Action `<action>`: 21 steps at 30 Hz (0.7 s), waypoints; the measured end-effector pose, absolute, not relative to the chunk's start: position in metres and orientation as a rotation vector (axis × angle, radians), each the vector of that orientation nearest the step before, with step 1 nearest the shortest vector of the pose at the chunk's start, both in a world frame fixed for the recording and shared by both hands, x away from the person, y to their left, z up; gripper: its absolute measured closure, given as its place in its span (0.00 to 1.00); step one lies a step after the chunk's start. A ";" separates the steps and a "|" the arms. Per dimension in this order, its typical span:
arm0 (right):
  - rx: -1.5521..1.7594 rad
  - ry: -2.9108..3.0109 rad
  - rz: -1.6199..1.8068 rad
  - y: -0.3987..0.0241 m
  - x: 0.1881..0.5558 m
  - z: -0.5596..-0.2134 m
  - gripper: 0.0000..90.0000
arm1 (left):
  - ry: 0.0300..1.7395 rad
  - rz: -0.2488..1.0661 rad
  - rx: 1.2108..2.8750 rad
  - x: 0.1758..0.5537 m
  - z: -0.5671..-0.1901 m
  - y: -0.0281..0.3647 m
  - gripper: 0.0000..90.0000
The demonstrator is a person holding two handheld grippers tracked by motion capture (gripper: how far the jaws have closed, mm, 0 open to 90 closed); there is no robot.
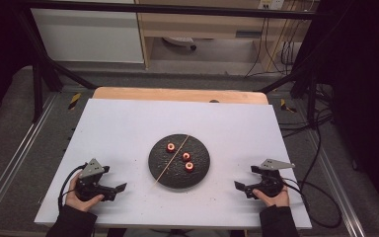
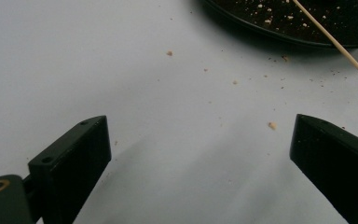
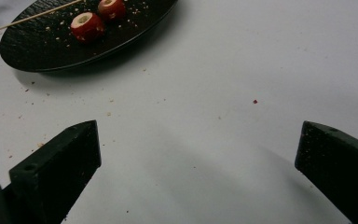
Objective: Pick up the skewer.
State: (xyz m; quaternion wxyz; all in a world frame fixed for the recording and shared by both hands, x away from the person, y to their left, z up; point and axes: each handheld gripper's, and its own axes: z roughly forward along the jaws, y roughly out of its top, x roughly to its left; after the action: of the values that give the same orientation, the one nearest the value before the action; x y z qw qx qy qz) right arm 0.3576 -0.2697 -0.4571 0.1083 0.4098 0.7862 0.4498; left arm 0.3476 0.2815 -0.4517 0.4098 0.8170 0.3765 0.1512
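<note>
Three red pieces (image 1: 185, 156) loose on black plate (image 1: 158, 168) mid-worktop (image 1: 118, 123); skewer (image 1: 171, 161) bare across it. Left tongs (image 1: 120, 188), right tongs (image 1: 240, 186) apart, empty, near corners. Likely nothing threaded yet.

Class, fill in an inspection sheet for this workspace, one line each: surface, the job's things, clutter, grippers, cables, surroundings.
Surface: white board on a wooden table; crumbs scattered near the plate.
Job's things: black round plate at the centre, holding three red hollow pieces; a thin wooden skewer lies across it, its near end past the rim.
Clutter: crumbs on board and plate; nothing else seen.
Grippers: left gripper and right gripper both open, empty, either side of the plate.
Cables: black cable trails from each gripper.
Surroundings: black frame, grey floor, wooden furniture behind.
</note>
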 end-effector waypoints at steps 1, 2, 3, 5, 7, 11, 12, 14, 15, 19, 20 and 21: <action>1.203 2.312 1.331 -0.270 0.358 -0.457 0.01 | 0.947 0.380 2.056 0.348 -0.451 0.281 0.05; 1.202 2.313 1.330 -0.270 0.357 -0.457 0.01 | 0.947 0.380 2.057 0.348 -0.451 0.281 0.05; 1.202 2.313 1.330 -0.270 0.357 -0.457 0.01 | 0.946 0.379 2.060 0.348 -0.451 0.281 0.05; 1.200 2.312 1.333 -0.271 0.357 -0.456 0.01 | 0.942 0.381 2.062 0.348 -0.450 0.280 0.05; 1.202 2.313 1.332 -0.270 0.357 -0.456 0.01 | 0.941 0.379 2.061 0.348 -0.449 0.279 0.05; 1.206 2.315 1.332 -0.270 0.357 -0.456 0.01 | 0.934 0.378 2.062 0.348 -0.448 0.277 0.05; 1.206 2.315 1.332 -0.270 0.357 -0.456 0.01 | 0.931 0.380 2.066 0.348 -0.447 0.276 0.05; 1.206 2.316 1.332 -0.270 0.357 -0.456 0.01 | 0.936 0.381 2.066 0.348 -0.446 0.275 0.05; 1.208 2.316 1.333 -0.270 0.357 -0.457 0.01 | 0.933 0.382 2.064 0.347 -0.446 0.275 0.05; 1.210 2.319 1.327 -0.269 0.357 -0.457 0.01 | 0.932 0.380 2.071 0.348 -0.445 0.273 0.04; 1.209 2.319 1.325 -0.269 0.357 -0.457 0.01 | 0.932 0.378 2.070 0.348 -0.445 0.272 0.04; 1.213 2.319 1.324 -0.269 0.357 -0.457 0.01 | 0.927 0.375 2.068 0.348 -0.445 0.272 0.04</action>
State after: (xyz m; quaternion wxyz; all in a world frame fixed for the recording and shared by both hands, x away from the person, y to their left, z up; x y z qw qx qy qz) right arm 0.3571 -0.2692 -0.4571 0.1043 0.4115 0.7863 0.4489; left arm 0.3477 0.2716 -0.4445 0.4096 0.8213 0.3682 0.1491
